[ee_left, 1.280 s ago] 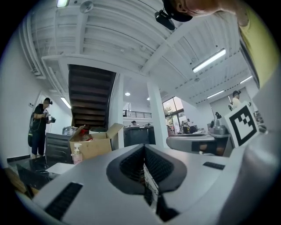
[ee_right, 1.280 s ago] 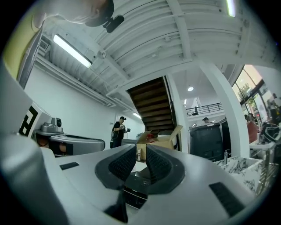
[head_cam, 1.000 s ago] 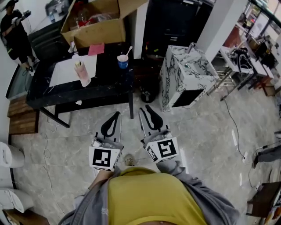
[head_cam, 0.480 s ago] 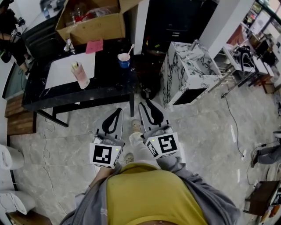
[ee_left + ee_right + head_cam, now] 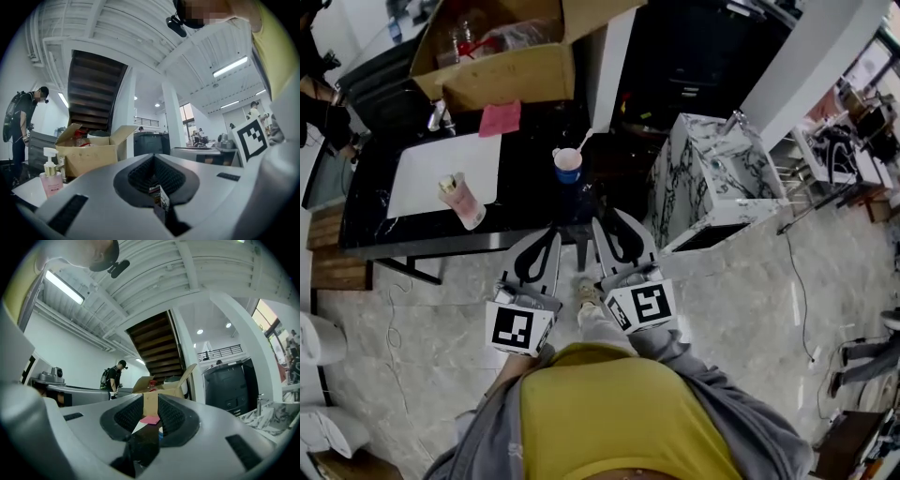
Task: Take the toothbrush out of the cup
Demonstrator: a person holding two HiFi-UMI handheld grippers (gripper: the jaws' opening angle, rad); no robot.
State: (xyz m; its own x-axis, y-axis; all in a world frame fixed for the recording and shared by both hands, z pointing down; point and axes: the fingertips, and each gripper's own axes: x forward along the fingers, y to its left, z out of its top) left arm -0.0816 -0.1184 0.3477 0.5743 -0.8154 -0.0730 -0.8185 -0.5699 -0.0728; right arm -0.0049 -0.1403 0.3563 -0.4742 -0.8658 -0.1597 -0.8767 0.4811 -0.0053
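Note:
A blue cup (image 5: pixel 567 167) stands on the black table (image 5: pixel 525 202) with a white toothbrush (image 5: pixel 582 142) leaning out of it to the upper right. Both grippers hang side by side at the table's front edge, short of the cup. My left gripper (image 5: pixel 549 234) (image 5: pixel 153 157) is shut and holds nothing. My right gripper (image 5: pixel 609 225) (image 5: pixel 150 401) has a gap between its pads and its jaws are opening, with nothing between them. Through that gap I see a sliver of the blue cup (image 5: pixel 160 434).
A pink pump bottle (image 5: pixel 464 202) (image 5: pixel 50 180) stands on the table's left part beside a white sheet (image 5: pixel 441 173). At the back sit an open cardboard box (image 5: pixel 502 56) and a pink cloth (image 5: pixel 499 119). A marble cabinet (image 5: pixel 712 178) stands right of the table. Another person (image 5: pixel 23 126) stands at the far left.
The table and cup have come nearer in the head view. Both grippers have moved forward together from above the floor to the table's front edge.

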